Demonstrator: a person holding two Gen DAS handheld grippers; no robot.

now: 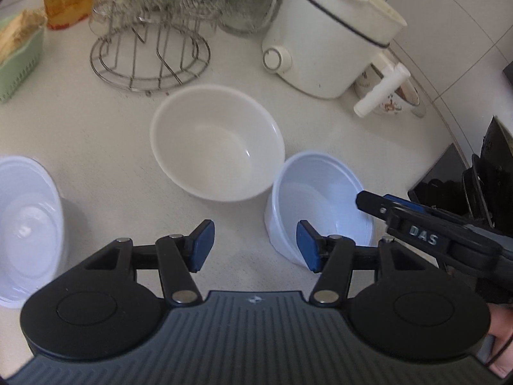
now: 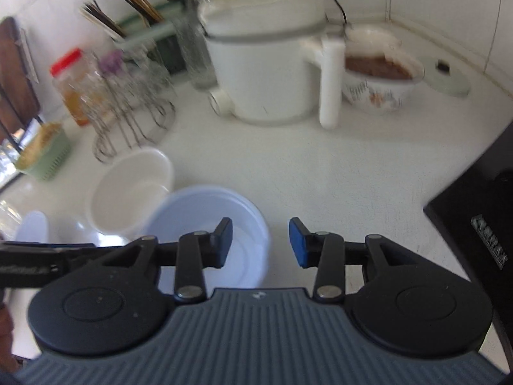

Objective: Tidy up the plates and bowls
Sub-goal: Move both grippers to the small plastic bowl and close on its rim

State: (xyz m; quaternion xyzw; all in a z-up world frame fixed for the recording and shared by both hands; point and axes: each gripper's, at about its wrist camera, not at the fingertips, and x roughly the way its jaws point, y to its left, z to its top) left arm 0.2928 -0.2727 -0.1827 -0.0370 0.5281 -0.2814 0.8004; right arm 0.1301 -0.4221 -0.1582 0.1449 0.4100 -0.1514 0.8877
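A white bowl [image 1: 218, 142] stands on the counter; it also shows in the right wrist view [image 2: 128, 192]. A pale blue bowl [image 1: 317, 199] stands just right of it, touching or nearly so, and shows in the right wrist view [image 2: 211, 224]. Another pale blue bowl [image 1: 25, 224] stands at the far left, and its edge shows in the right wrist view [image 2: 32, 227]. My left gripper [image 1: 255, 245] is open and empty, in front of the white bowl. My right gripper [image 2: 259, 242] is open, its left finger over the blue bowl's right rim.
A wire rack [image 1: 150, 57] with glassware stands behind the bowls. A white cooker [image 1: 327, 38] with a handle stands at the back right, with a patterned bowl of food [image 2: 378, 80] beside it. A green basket [image 1: 16, 61] is at the left. A black appliance [image 2: 481, 224] is at the right.
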